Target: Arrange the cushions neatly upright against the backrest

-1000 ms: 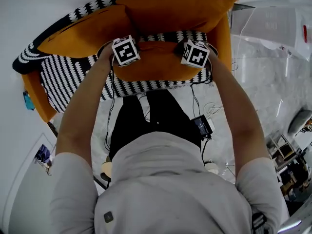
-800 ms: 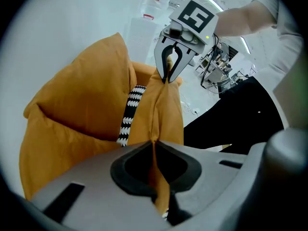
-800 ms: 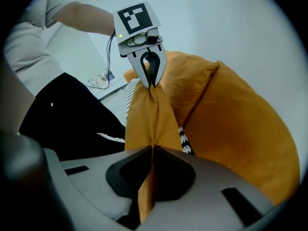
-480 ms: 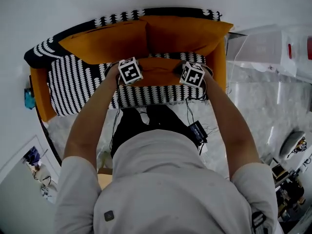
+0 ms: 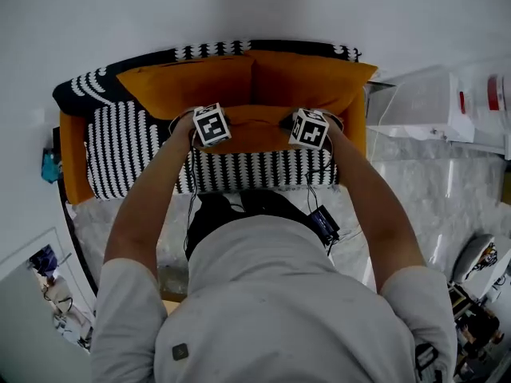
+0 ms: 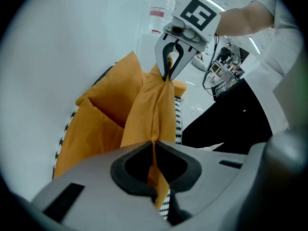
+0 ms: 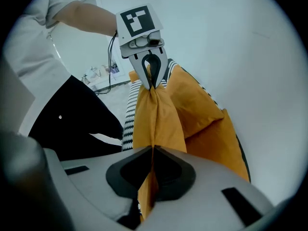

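Observation:
An orange cushion (image 5: 254,129) hangs over the striped sofa seat (image 5: 263,170), stretched between both grippers. My left gripper (image 6: 153,142) is shut on one edge of it; its marker cube (image 5: 209,124) shows in the head view. My right gripper (image 7: 152,148) is shut on the opposite edge, below its cube (image 5: 310,128). Each gripper view shows the other gripper (image 6: 168,73) (image 7: 151,83) pinching the far seam. Two more orange cushions (image 5: 188,86) (image 5: 310,78) lean against the black-and-white backrest (image 5: 215,50) behind the held one.
The sofa has orange arms (image 5: 73,158) at both ends. A white cabinet (image 5: 419,106) stands to its right. A black device with cables (image 5: 326,222) lies on the marble floor by the person's dark trousers (image 5: 231,210). A blue object (image 5: 49,166) sits left of the sofa.
The head view has drawn back, so the sofa looks smaller and sits lower in the frame. Both grippers have kept their hold on the cushion in front of the two back cushions.

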A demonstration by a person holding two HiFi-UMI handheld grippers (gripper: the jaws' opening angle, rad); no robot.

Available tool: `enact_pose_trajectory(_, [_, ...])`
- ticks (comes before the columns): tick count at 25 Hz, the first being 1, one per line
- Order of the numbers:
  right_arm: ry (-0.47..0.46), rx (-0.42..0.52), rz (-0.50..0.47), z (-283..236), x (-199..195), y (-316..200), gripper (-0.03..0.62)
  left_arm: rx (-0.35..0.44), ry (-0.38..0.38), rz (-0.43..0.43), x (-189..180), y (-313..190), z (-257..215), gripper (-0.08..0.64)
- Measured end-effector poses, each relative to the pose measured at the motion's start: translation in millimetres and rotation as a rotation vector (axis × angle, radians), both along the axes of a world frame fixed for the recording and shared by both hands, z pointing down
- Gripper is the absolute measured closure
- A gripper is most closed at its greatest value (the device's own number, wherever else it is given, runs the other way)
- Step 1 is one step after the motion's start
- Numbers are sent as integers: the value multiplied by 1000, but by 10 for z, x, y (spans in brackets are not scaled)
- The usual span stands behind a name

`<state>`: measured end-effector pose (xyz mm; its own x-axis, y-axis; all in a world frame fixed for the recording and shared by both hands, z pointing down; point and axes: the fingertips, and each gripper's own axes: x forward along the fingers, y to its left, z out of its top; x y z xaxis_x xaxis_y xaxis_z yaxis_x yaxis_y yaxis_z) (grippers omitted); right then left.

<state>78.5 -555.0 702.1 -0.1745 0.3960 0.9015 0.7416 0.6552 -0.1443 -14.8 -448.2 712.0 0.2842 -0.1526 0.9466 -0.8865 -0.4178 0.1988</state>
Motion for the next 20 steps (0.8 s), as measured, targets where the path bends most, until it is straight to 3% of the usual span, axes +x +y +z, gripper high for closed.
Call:
enact_pose_trajectory(7, [-10, 11, -35, -193, -246, 445, 563, 53, -34, -11, -285, 359, -248, 535])
enact_pose_trajectory(11, [-20, 18, -42, -283, -460, 826, 563, 31, -23, -35, -468, 821, -290, 535])
enact_pose_trajectory(20, [-42, 63, -18, -453, -1085, 1879, 563, 60, -37, -4, -1093, 1863, -449, 537])
